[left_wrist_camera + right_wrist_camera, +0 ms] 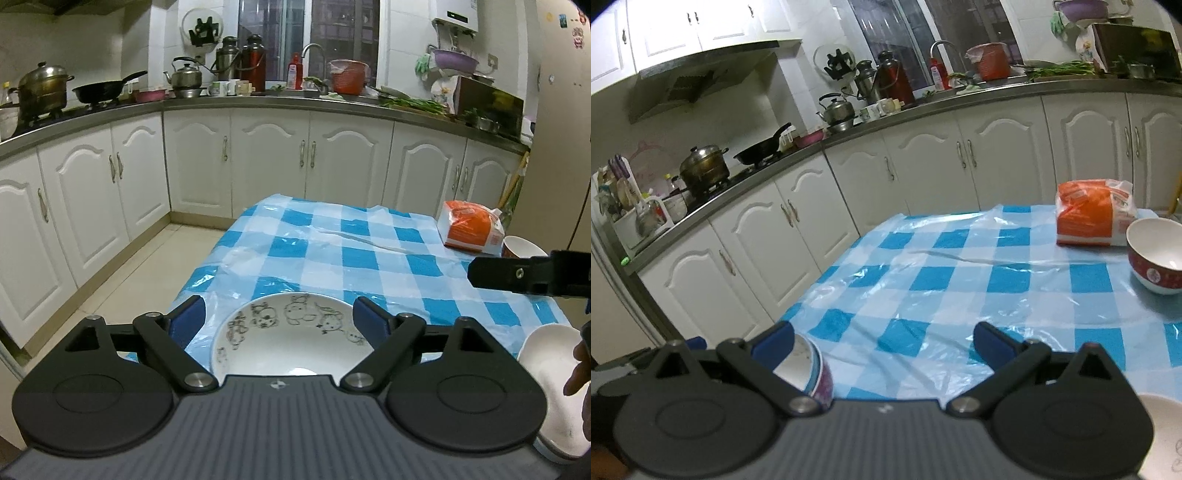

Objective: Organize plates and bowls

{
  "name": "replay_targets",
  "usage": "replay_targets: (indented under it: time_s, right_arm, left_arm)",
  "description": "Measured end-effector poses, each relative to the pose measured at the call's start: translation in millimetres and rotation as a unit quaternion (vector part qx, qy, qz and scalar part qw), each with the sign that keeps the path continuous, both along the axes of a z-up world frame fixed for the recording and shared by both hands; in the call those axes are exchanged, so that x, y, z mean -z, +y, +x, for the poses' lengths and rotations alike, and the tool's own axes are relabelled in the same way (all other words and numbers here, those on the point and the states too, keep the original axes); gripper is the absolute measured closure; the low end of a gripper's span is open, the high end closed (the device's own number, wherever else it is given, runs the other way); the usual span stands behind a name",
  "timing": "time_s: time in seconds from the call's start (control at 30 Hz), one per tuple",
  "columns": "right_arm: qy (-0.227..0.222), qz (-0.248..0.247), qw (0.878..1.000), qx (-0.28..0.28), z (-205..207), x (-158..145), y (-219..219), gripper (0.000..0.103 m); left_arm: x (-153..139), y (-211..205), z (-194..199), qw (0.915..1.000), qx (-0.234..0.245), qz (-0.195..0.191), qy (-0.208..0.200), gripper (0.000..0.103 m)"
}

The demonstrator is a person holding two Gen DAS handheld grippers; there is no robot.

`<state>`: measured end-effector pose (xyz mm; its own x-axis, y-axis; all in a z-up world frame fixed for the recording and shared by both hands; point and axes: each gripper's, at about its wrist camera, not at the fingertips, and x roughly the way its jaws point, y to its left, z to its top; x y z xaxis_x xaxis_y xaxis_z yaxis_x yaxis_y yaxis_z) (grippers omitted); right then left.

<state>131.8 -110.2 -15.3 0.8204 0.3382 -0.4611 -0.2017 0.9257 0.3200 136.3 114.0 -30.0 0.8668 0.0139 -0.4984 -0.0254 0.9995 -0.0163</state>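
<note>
So the left gripper [277,320] is hanging over the near edge of the table [332,236] with its jaws spread wide, gripping nothing. The cartoon plate [284,336] is lying flat right below and between the blue pads [188,325]. Neither pad seems to be touching it; the rim is sitting just inside each one. Off to that gripper's right, a white bowl [546,373] is resting near the table edge with a hand [580,365] partly in front of it. Further ahead on the right, an orange bag [469,229] is sitting with a red-and-white bowl [517,247] beside it.

The right gripper [884,341] is also standing wide open with only checkered cloth between its fingers. A bowl with a purple-patterned outside [809,365] is sitting right by its left finger; can't tell if they're touching. The red-and-white bowl is well ahead to its right, next to the bag. Another white dish [1167,435] is poking in at its lower right.
</note>
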Motion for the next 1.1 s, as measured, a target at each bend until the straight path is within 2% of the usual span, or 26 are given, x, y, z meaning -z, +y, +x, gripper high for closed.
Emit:
replay_targets:
  time_s: [0.23,0.43,0.57,0.73,0.93,1.1]
  right_arm:
    - [-0.002,0.014,1.000,0.018,-3.6,-3.5,-22.7,0.001]
    - [0.009,0.040,0.997,0.063,-17.7,-16.5,-63.0,0.001]
    - [0.013,0.076,0.992,0.102,-39.6,-21.4,-98.2,0.001]
    - [0.017,0.135,0.977,0.167,-85.6,-9.6,-143.7,0.001]
    - [0.031,0.140,0.965,0.220,-136.1,17.4,-169.7,0.002]
    - [0.056,0.153,0.959,0.231,-157.6,39.2,-174.6,0.008]
  left_arm:
    - [-3.2,-8.9,-4.5,0.9998,0.021,-0.005,-0.005,0.000]
    - [-13.7,-23.4,-18.6,0.9954,0.082,-0.046,-0.017,0.000]
    - [-16.6,-41.1,-31.3,0.9863,0.148,-0.071,-0.013,0.000]
    - [-5.6,-65.5,-45.2,0.9664,0.233,-0.106,0.023,0.000]
    - [22.8,-91.0,-55.7,0.9518,0.276,-0.115,0.067,0.000]
    - [45.5,-102.9,-54.5,0.9421,0.291,-0.130,0.106,0.000]
